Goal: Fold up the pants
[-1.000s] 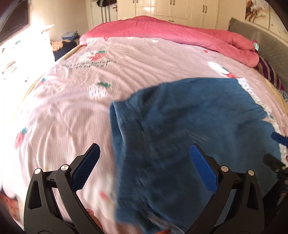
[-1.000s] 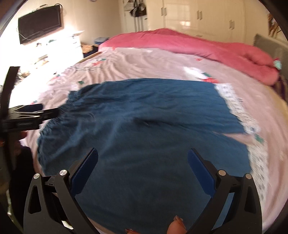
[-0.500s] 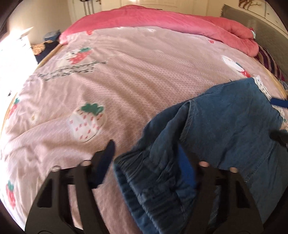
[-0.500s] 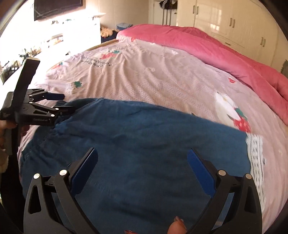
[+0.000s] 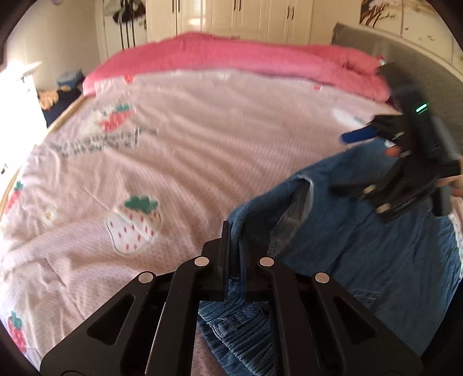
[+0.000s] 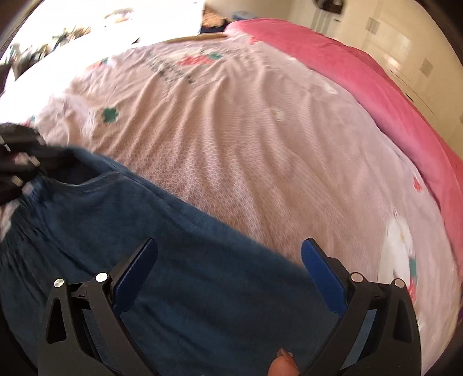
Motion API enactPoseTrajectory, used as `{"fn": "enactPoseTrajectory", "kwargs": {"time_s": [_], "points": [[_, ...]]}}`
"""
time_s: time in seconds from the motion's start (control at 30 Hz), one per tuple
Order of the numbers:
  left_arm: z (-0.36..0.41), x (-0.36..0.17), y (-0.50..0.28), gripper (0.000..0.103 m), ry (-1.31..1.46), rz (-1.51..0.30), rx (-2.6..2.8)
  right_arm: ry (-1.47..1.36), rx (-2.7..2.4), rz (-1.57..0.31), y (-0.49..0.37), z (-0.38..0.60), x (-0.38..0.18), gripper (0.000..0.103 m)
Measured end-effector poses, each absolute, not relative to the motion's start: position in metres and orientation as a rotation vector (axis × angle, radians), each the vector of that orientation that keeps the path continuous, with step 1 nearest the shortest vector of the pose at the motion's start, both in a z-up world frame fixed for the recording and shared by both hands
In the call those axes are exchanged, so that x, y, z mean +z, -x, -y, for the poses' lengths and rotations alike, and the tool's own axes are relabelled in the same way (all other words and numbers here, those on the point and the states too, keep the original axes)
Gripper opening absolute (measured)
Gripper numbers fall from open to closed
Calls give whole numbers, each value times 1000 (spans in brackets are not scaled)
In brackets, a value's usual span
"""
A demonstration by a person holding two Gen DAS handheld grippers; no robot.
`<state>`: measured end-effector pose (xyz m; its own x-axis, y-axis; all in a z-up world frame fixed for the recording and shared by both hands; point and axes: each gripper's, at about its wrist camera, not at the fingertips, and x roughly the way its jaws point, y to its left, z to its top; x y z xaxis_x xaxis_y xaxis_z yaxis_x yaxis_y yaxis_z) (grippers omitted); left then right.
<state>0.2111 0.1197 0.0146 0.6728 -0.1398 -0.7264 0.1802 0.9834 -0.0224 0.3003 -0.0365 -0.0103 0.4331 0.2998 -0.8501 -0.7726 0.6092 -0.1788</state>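
Blue denim pants (image 5: 376, 260) lie on a pink strawberry-print bedsheet (image 5: 173, 162). My left gripper (image 5: 235, 231) is shut on an edge of the pants near the gathered waistband, and the cloth stands pinched up between its pads. In the right wrist view the pants (image 6: 188, 260) stretch from lower left to the bottom. My right gripper (image 6: 228, 254) hovers over them, open with nothing between its blue pads. The right gripper (image 5: 358, 136) also shows, blurred, at the right of the left wrist view, and the left gripper (image 6: 43, 153) at the far left of the right wrist view.
A rolled pink duvet (image 5: 246, 57) lies along the far side of the bed, before white wardrobes (image 5: 231, 17). A grey headboard (image 5: 419, 63) rises at the right. A thumb tip (image 6: 282, 366) shows at the bottom edge. Bright window light washes out the left (image 6: 72, 29).
My left gripper went from wide open to shut on the pants' edge. My right gripper, still open, swung across the pants and rolled; the view tilted toward the pink duvet.
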Motion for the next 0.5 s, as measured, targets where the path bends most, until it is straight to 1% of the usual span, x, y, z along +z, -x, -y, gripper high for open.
{"fn": "enactPoseTrajectory", "kwargs": {"time_s": [0.07, 0.1, 0.13, 0.17, 0.2, 0.23, 0.27, 0.3, 0.33, 0.5], "points": [[-117, 22, -205, 1, -55, -775, -200, 651, 760, -887, -301, 29, -12, 96], [-115, 24, -203, 1, -63, -758, -203, 658, 773, -891, -302, 26, -13, 85], [-114, 25, -201, 1, -67, -752, -205, 654, 797, -904, -302, 25, -13, 51], [-112, 27, -199, 1, -72, -742, -214, 628, 847, -934, -302, 23, -12, 36], [-111, 27, -198, 1, -74, -740, -214, 617, 870, -942, -300, 23, -11, 24], [-111, 27, -198, 1, -76, -738, -208, 625, 884, -932, -294, 24, -9, 19], [-111, 28, -197, 1, -81, -735, -202, 637, 893, -922, -289, 25, -7, 7], [-112, 28, -196, 1, -83, -732, -193, 643, 895, -908, -283, 26, -4, 5], [-113, 28, -196, 1, -73, -729, -191, 635, 894, -887, -276, 31, 2, 4], [-110, 34, -175, 1, -98, -685, -212, 548, 874, -798, -237, 55, 32, 4]]}}
